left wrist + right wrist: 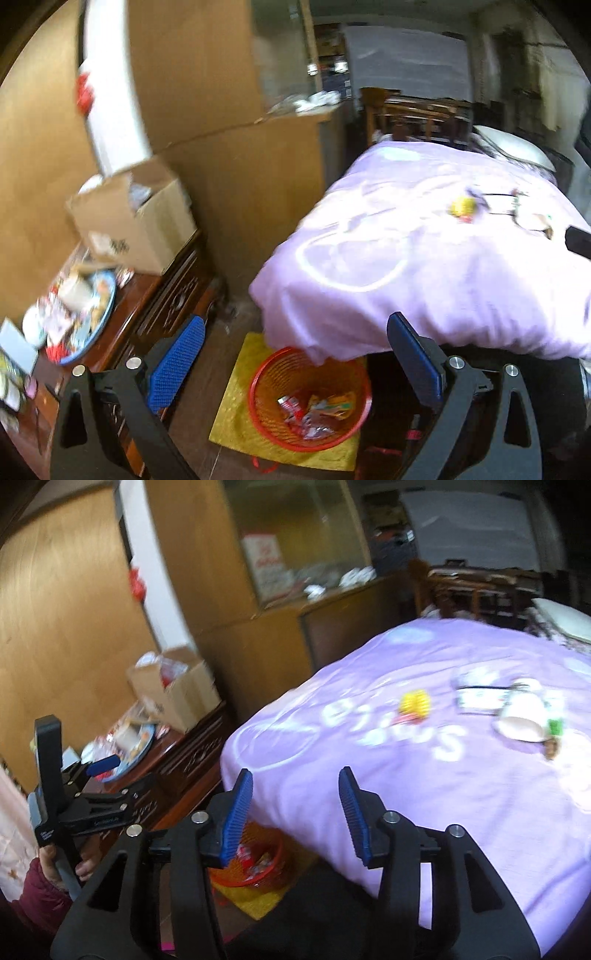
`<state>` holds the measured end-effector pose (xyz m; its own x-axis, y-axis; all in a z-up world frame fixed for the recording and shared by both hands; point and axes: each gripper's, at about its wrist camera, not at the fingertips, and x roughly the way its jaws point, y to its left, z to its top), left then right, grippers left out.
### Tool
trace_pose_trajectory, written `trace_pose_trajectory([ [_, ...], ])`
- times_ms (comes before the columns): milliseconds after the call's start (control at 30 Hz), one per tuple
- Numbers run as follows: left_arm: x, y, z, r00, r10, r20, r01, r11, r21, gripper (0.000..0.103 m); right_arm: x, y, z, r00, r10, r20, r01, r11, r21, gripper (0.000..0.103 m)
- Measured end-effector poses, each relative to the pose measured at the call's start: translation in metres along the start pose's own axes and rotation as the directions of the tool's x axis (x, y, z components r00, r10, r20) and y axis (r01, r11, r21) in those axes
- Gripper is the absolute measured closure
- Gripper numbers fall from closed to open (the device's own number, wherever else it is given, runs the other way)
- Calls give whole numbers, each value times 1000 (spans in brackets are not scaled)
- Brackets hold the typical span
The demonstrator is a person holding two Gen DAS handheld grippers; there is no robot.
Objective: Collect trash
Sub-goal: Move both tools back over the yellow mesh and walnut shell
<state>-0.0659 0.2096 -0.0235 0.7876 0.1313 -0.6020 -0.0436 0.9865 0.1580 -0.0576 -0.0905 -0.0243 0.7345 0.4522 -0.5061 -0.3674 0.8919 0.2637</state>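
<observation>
Plywood walls (207,92) close off the far side of the room, with a carved dark cabinet (173,295) against them carrying an open cardboard box (140,221) and a cluttered plate (88,317). Beside it, a lilac bedspread (424,266) overhangs the red trash basket (310,398) on a yellow mat (240,406); wrappers lie inside. Toward the bed's far right edge sit a yellow wrapper (415,701) and a tipped paper cup (522,716). Left gripper (291,362) and right gripper (295,808) both stand apart, empty.

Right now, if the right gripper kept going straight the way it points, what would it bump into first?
Most likely the purple bedspread: the right gripper, jaws open and empty, aims at its near edge. Depth is hard to judge, but nothing shows in between.
</observation>
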Motion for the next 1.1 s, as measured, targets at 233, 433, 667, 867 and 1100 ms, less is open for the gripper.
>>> trace_pose_trajectory([
  [233, -11, -90, 20, 998, -60, 29, 55, 988, 142, 6, -48, -70, -2, 987, -117, 107, 107, 990, 95, 47],
  [433, 14, -157, 43, 989, -150, 9, 146, 973, 179, 6, -54, -133, -1, 960, -255, 114, 231, 955, 186, 44],
  [667, 72, -211, 59, 983, -170, -70, 182, 955, 234, 6, -25, -198, -15, 930, -367, 20, 350, 900, 260, 43],
  [867, 121, -232, 71, 974, -181, -135, 207, 955, 211, 6, 3, -233, -16, 908, -416, -49, 413, 871, 266, 43],
  [1100, 176, -235, 87, 957, -220, -191, 247, 960, 133, 6, 23, -254, -16, 874, -480, -77, 483, 836, 261, 31],
])
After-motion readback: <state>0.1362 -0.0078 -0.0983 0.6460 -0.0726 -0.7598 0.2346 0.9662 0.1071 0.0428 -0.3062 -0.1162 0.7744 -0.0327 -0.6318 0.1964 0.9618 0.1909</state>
